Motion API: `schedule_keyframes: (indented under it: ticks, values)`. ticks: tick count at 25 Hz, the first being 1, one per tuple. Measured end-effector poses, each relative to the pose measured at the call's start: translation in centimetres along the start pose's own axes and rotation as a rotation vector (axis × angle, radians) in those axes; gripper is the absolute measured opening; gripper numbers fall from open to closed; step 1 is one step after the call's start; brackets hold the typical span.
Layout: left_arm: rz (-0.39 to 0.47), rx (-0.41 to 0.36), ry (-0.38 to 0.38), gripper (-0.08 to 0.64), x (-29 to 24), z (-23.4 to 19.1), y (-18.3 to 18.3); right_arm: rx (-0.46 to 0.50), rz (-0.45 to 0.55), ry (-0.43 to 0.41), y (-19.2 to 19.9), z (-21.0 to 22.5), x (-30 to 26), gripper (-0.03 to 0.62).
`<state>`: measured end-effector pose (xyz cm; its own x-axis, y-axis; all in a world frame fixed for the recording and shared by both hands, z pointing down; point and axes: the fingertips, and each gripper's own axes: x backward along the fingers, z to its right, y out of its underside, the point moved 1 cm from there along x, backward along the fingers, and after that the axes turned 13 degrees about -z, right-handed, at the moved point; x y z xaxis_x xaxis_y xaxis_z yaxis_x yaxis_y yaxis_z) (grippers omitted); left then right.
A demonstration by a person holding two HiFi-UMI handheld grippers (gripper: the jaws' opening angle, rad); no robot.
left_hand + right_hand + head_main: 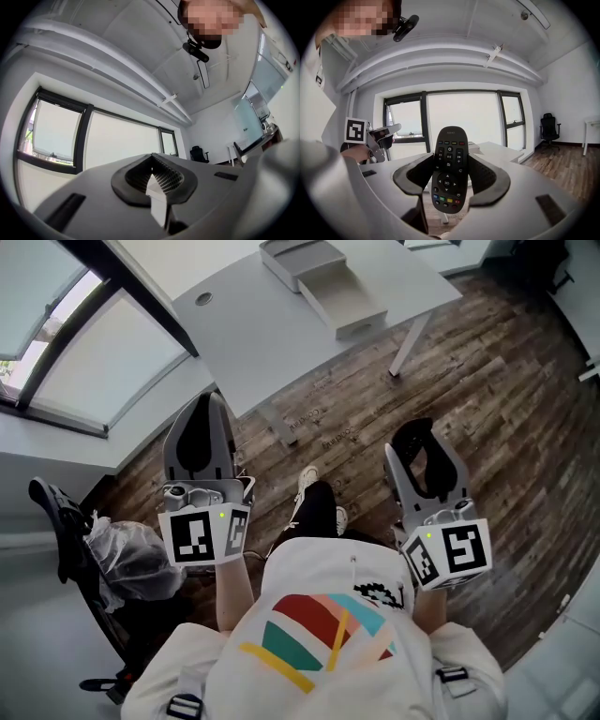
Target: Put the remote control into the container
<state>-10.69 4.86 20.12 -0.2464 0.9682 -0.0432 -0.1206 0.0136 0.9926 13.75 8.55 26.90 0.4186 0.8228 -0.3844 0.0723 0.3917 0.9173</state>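
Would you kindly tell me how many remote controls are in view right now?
1. The remote control stands gripped between the jaws of the right hand-held gripper. The left hand-held gripper is shut and empty, and the table shows none, though one could be hidden.

left gripper (pixel 151 159): jaws together | right gripper (pixel 451 161): jaws clamped

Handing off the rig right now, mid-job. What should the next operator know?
Left claw: shut, nothing seen in it, raised near the body.
Right claw: shut on the remote, upright, buttons facing its camera.
Container: open on the table ahead, looks empty, well away from both claws.
Done: remote is gripped.
Left: carry it to the container, lower it in, release.
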Motion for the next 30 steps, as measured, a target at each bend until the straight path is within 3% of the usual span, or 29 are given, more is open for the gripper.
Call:
schedule_keyframes:
  ticks: [10, 18, 23, 30]
  values:
    - [-0.001, 0.016, 0.066, 0.006, -9.3, -0.6, 0.6, -0.005, -0.05, 0.063, -1.5, 3.5, -5.3, 0.236]
    - [-0.024, 0.102, 0.12, 0.006, -18.7, -3.8, 2.3, 0.007, -0.026, 0.085, -7.5, 4.0, -12.8, 0.236]
    - [-0.007, 0.063, 0.155, 0.006, -22.4, -4.7, 0.7, 0.054, 0.021, 0.093, -11.5, 3.4, -16.5, 0.236]
    - [0.013, 0.053, 0.2, 0.006, -26.5, -6.3, -0.2, 0.03, 0.007, 0.11, -13.2, 4.1, -21.2, 0.236]
